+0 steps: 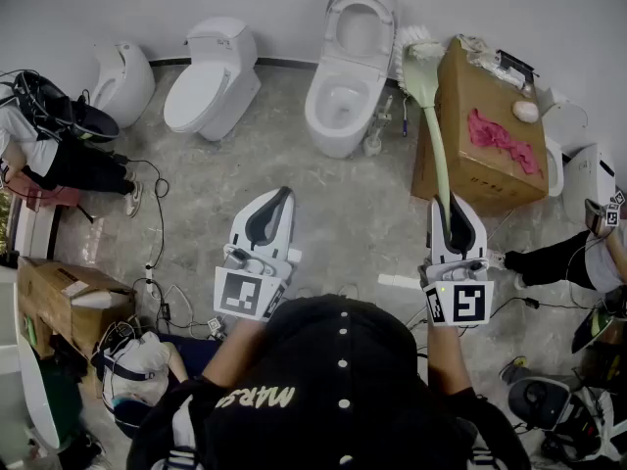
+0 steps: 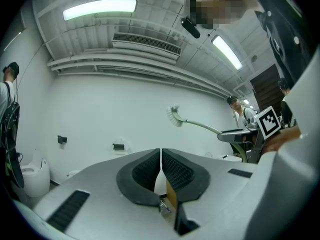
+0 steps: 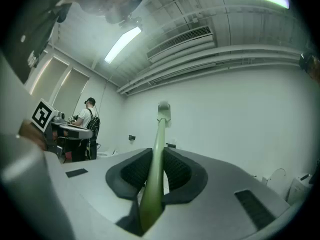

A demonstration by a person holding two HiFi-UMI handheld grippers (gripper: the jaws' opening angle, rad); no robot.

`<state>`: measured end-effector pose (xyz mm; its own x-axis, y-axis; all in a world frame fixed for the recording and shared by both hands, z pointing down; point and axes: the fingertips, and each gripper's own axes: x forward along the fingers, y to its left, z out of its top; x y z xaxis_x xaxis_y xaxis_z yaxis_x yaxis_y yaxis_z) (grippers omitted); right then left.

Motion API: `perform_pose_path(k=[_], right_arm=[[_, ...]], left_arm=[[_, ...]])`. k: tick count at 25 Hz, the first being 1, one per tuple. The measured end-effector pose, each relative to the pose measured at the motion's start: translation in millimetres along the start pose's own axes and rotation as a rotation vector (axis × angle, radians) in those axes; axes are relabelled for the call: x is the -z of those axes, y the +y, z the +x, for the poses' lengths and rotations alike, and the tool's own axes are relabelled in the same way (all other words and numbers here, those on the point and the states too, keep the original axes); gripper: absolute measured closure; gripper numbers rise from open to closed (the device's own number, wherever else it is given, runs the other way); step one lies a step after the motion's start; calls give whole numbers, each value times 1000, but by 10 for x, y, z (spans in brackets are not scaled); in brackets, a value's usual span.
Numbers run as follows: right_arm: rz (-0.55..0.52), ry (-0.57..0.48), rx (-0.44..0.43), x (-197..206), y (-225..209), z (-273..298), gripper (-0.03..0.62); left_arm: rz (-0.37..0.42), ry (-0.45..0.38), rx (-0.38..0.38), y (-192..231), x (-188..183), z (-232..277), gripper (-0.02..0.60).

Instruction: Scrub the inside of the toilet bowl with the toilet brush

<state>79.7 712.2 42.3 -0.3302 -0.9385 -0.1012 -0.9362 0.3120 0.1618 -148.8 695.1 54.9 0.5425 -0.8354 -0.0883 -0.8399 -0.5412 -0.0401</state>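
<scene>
A white toilet (image 1: 345, 96) with its seat lifted stands at the far wall, its bowl open. My right gripper (image 1: 452, 202) is shut on the pale green handle of the toilet brush (image 1: 437, 145). The white bristle head (image 1: 419, 39) points away from me, in the air to the right of the bowl. In the right gripper view the handle (image 3: 158, 149) runs up between the pads to the head (image 3: 163, 109), against the wall. My left gripper (image 1: 282, 196) is shut with nothing in it; its pads (image 2: 150, 166) meet. The left gripper view also shows the brush (image 2: 176, 115).
A closed toilet (image 1: 211, 76) and a third toilet (image 1: 122, 81) stand left of the open one. A cardboard box (image 1: 485, 135) with a pink cloth (image 1: 505, 137) sits right of it. Cables (image 1: 157, 262), another box (image 1: 69, 297) and bags lie at the left. People stand at both sides.
</scene>
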Motion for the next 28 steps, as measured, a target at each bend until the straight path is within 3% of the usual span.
perform_pose_path(k=[16, 28], right_arm=[[33, -25, -34, 10, -175, -92, 507], [52, -22, -27, 179, -570, -344, 507]], left_arm=[[13, 10, -7, -249, -23, 97, 547], [41, 12, -42, -576, -24, 147, 548]])
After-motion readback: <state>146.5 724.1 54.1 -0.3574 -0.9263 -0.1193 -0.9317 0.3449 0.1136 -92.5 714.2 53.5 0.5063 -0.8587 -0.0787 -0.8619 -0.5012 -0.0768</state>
